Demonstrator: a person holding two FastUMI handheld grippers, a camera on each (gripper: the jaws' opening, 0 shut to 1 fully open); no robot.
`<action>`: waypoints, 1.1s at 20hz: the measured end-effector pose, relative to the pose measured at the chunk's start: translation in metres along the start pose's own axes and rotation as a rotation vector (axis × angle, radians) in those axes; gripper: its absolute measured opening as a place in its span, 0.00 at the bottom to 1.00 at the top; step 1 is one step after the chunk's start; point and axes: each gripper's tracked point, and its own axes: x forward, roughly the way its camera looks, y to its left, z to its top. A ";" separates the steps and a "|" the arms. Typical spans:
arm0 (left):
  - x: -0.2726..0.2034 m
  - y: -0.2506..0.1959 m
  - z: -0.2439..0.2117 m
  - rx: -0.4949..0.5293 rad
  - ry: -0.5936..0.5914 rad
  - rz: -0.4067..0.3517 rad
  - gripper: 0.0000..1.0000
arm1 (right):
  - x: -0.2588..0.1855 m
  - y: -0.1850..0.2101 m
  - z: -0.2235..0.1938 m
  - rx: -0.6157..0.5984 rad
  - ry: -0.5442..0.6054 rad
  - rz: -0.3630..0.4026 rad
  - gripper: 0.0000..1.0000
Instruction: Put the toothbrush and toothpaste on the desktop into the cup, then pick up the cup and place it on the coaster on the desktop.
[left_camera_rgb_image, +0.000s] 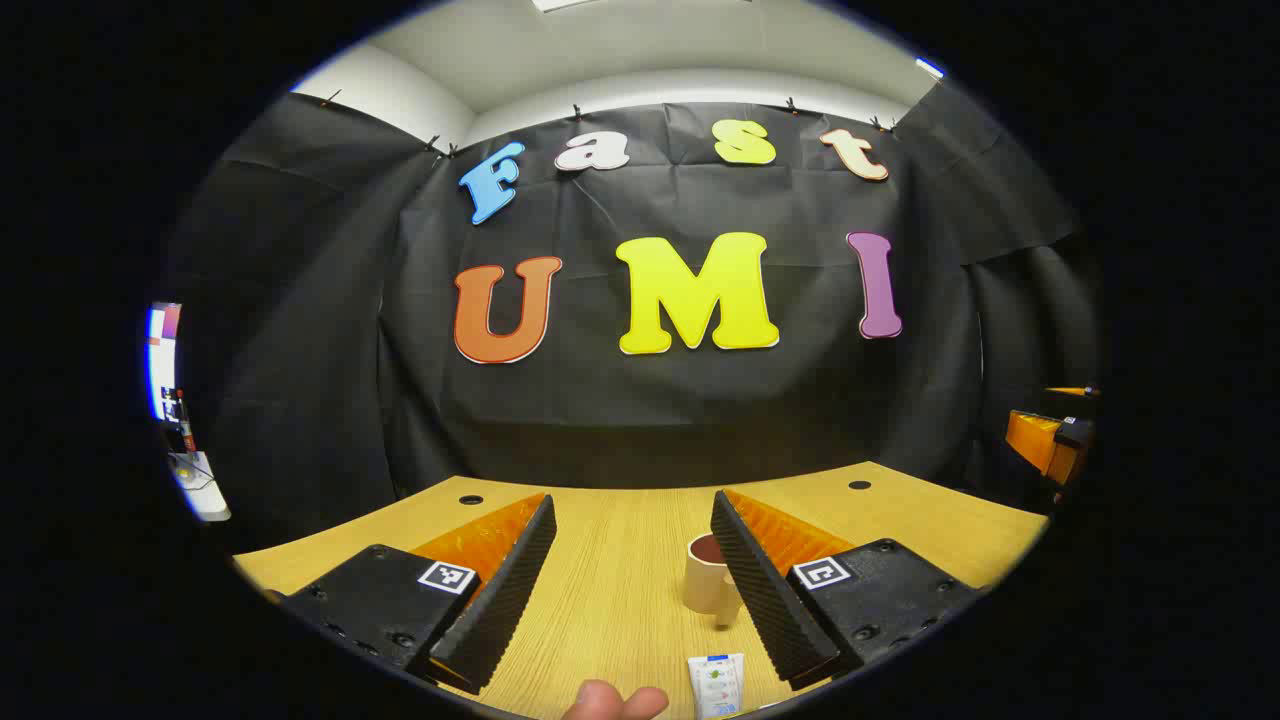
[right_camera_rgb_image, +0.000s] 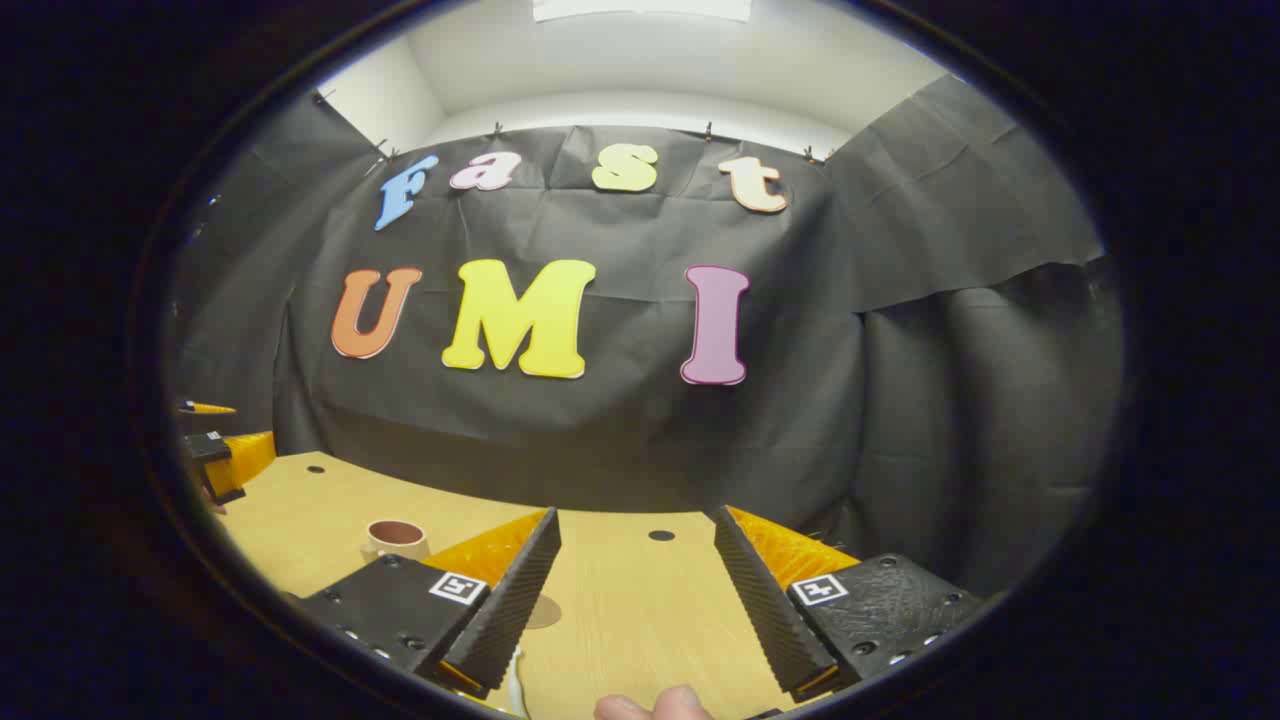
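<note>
Clearly both tools stand wide and hold nothing: the left hand-held gripper (left_camera_rgb_image: 632, 580) hangs over the desk (left_camera_rgb_image: 620, 520) just short of the cup (left_camera_rgb_image: 707, 585), and the right hand-held gripper (right_camera_rgb_image: 634, 590) hovers well to the cup's right. The toothpaste (left_camera_rgb_image: 717, 684) lies flat on the near side of the cup. The cup's inside is hidden. A low sweep past the cup could tip it, since its wall sits beside one finger (left_camera_rgb_image: 765, 585).

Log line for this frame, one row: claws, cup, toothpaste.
left claw open, empty | right claw open, empty | cup upright on desk, empty | toothpaste lying on desk
</note>
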 end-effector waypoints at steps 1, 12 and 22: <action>0.000 0.001 -0.002 0.001 0.004 0.000 0.99 | 0.000 0.000 0.000 -0.002 -0.003 -0.001 0.94; 0.004 0.002 -0.014 -0.020 0.028 -0.005 0.99 | 0.003 0.026 -0.009 -0.020 0.024 0.044 0.93; -0.013 -0.018 -0.023 -0.012 0.091 -0.028 0.99 | -0.006 0.023 -0.023 0.025 0.078 0.080 0.93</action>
